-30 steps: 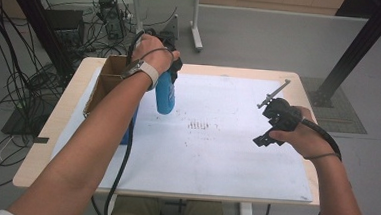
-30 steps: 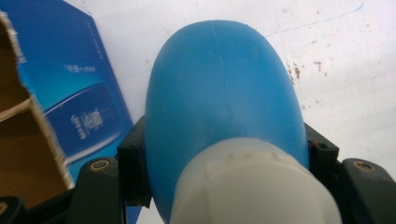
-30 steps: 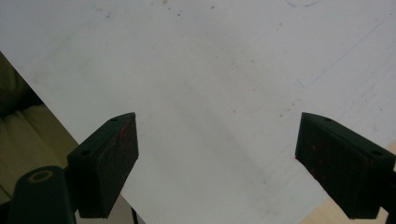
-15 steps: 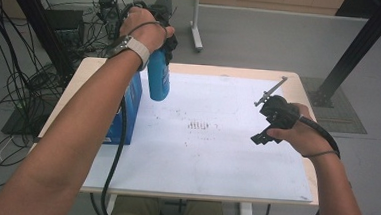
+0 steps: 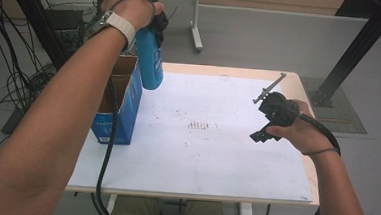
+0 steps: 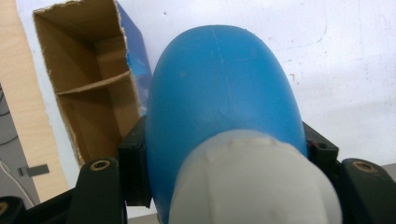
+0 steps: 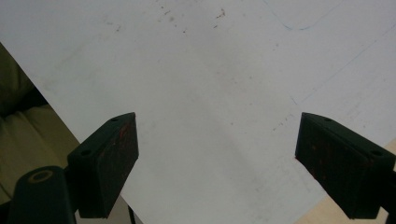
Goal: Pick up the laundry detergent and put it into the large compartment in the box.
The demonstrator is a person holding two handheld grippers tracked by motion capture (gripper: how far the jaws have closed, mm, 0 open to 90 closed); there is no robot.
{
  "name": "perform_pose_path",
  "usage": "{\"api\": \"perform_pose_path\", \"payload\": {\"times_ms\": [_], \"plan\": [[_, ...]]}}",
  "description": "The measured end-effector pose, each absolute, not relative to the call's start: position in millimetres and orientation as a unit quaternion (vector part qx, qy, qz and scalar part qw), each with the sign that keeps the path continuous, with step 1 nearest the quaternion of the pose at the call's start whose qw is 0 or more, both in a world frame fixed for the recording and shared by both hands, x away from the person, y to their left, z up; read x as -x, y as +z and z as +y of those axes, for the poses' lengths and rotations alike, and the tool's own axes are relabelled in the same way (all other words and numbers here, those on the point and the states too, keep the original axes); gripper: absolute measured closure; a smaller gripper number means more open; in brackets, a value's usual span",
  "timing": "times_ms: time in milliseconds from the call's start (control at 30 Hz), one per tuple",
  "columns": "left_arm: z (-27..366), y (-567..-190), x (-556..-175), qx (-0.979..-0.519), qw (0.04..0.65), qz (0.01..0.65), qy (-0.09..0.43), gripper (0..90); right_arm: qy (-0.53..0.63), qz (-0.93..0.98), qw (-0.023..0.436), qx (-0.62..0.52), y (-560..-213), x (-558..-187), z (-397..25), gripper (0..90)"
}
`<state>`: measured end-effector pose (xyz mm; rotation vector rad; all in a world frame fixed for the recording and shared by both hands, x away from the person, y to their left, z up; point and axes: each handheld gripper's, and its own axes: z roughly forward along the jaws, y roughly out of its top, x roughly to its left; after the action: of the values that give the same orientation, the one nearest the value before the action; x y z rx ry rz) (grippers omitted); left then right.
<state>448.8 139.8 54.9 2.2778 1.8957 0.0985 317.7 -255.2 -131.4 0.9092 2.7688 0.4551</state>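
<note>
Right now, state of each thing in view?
Left gripper: shut on the blue bottle, raised above the table.
Blue bottle: capped, held in the air beside the box.
Box: open top, upright at the table's left edge, both compartments in view empty.
Right gripper: open, holding nothing, over the white sheet.

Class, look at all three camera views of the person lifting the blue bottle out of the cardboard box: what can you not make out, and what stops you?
- Blue bottle: its cap in the high view, covered by the left hand.
- Bottle label: print too small in the high view.
- Cardboard box: its base in the left gripper view, hidden by the bottle and jaws.
- Right gripper: its jaws' gap in the high view, hidden by its body.
</note>
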Motion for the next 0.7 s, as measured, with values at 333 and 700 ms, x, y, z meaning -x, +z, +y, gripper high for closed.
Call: {"api": "perform_pose_path", "payload": {"times_ms": [333, 700], "plan": [[164.8, 77.8, -436.1, -0.744, 0.095, 0.66, 0.04, 37.2, 0.153, 0.935, 0.097, -0.304, -128.1, -318.7, -252.3, 13.0], [199.3, 84.5, -427.1, -0.726, 0.095, 0.68, 0.042, 37.2, 0.155, 0.937, 0.098, -0.298, -126.9, -319.1, -248.7, 13.0]]}}
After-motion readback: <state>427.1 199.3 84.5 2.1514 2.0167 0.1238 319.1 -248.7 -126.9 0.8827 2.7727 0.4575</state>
